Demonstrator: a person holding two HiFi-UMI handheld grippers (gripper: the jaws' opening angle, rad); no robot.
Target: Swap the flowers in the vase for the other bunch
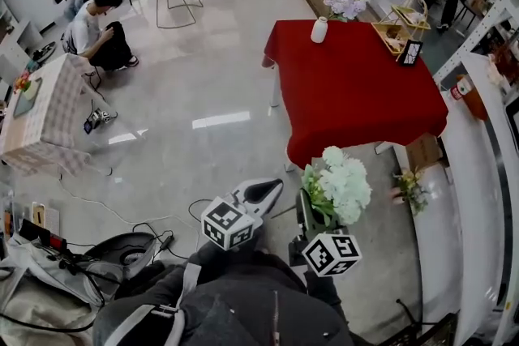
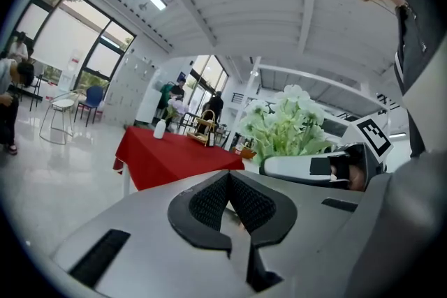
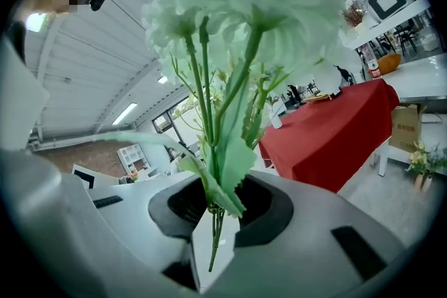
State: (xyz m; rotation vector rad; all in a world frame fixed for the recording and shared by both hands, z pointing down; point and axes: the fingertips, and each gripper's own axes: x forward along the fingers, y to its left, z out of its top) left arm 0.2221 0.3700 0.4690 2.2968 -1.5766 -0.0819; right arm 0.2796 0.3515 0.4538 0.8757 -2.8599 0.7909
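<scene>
Right gripper view: my right gripper [image 3: 220,209] has its jaws pinching the white bunch [image 3: 237,3] by the stems, blooms up so nothing gets crushed. My left gripper [image 2: 230,202] has its jaws closed on nothing, probably kept free for pulling the purple flowers [image 1: 345,4] from the vase [image 1: 319,30], well ahead on the red counter [image 1: 357,93].

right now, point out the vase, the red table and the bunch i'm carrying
vase [image 1: 319,31], head view, middle of its white body
red table [image 1: 357,93], head view, bare cloth top
bunch [image 1: 344,182], head view, its white blooms
</scene>
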